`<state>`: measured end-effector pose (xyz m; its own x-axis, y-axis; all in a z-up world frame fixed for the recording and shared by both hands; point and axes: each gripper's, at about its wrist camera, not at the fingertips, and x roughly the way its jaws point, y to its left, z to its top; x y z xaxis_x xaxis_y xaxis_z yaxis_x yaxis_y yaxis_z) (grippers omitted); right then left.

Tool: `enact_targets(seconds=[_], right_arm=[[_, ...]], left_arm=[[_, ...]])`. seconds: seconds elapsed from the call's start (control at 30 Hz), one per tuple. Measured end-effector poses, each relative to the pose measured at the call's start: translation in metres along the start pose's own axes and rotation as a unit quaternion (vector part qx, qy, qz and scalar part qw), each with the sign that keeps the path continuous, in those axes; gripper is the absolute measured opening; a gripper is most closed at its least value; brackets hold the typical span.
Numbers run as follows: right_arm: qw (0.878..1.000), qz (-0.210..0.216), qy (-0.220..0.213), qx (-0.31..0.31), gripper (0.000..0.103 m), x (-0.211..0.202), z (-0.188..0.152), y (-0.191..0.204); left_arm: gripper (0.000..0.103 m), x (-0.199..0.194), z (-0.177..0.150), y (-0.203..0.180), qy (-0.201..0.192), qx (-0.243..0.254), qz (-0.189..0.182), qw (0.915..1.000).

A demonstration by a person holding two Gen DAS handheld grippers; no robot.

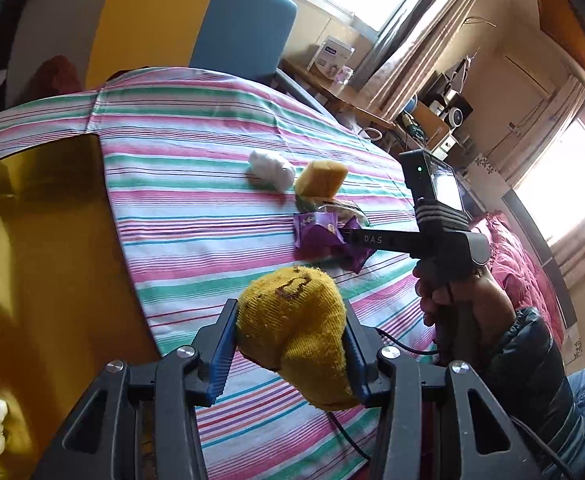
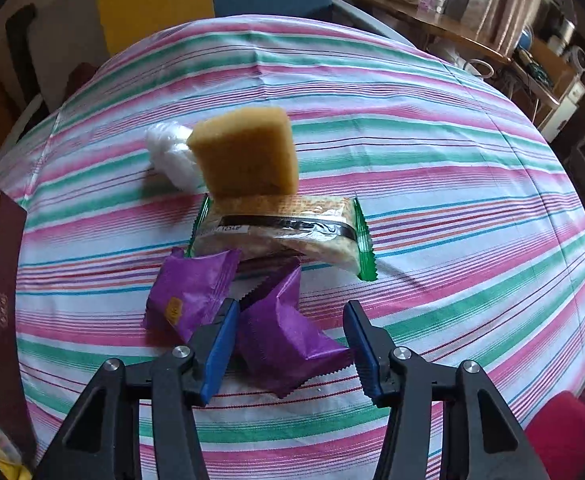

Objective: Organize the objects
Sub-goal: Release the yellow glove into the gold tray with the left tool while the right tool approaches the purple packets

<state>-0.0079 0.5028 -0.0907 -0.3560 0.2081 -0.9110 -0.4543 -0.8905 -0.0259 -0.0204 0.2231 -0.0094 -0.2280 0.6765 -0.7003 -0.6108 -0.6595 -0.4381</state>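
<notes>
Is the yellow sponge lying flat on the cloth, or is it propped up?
Propped up: the yellow sponge stands tilted, its lower edge resting on the green-edged wafer packet.

The left tongs (image 1: 290, 344) and right tongs (image 2: 292, 344) have black arms, blue ribbed pads and silver screws; behind them, a dark puffy sleeve (image 1: 528, 344).
</notes>
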Motion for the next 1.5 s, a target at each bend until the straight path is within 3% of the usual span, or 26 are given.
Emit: enact_targets(seconds=[0.17, 0.23, 0.37, 0.43, 0.57, 0.73, 0.87, 1.03, 1.2, 1.4, 1.5], right_arm=[[1.0, 0.007, 0.002, 0.009, 0.059, -0.003, -0.003, -0.006], [1.0, 0.013, 0.004, 0.013, 0.069, -0.003, -0.003, -0.008], [1.0, 0.007, 0.008, 0.0, 0.069, -0.004, -0.004, -0.003], [1.0, -0.005, 0.014, -0.002, 0.05, -0.001, -0.002, -0.006], [1.0, -0.013, 0.02, -0.009, 0.05, 0.001, -0.003, -0.005], [1.0, -0.016, 0.02, -0.012, 0.05, 0.0, -0.003, -0.005], [0.999, -0.021, 0.019, -0.016, 0.05, -0.002, -0.004, -0.002], [1.0, -0.021, 0.016, -0.014, 0.05, -0.01, -0.008, 0.002], [1.0, -0.022, 0.017, -0.014, 0.05, -0.009, -0.008, 0.003], [1.0, -0.02, 0.017, -0.017, 0.05, -0.005, -0.005, 0.002], [0.999, -0.02, 0.017, -0.017, 0.05, -0.004, -0.004, 0.001]], left_arm=[[0.048, -0.021, -0.003, 0.02, -0.011, -0.02, 0.011, 0.9997], [0.048, -0.033, -0.004, 0.031, -0.022, -0.029, 0.018, 0.9992], [0.048, -0.065, -0.006, 0.068, -0.048, -0.066, 0.053, 0.9953], [0.048, -0.088, -0.009, 0.097, -0.065, -0.092, 0.086, 0.9899], [0.048, -0.126, -0.02, 0.144, -0.093, -0.138, 0.151, 0.9744], [0.048, -0.154, -0.034, 0.178, -0.112, -0.165, 0.204, 0.9583], [0.048, -0.147, -0.035, 0.182, -0.1, -0.155, 0.211, 0.9599], [0.048, -0.105, -0.022, 0.182, -0.051, -0.113, 0.222, 0.9671], [0.049, -0.069, -0.014, 0.205, -0.018, -0.101, 0.268, 0.9578], [0.056, -0.064, -0.014, 0.206, -0.02, -0.101, 0.276, 0.9556], [0.068, -0.07, -0.018, 0.199, -0.03, -0.096, 0.282, 0.9539]])
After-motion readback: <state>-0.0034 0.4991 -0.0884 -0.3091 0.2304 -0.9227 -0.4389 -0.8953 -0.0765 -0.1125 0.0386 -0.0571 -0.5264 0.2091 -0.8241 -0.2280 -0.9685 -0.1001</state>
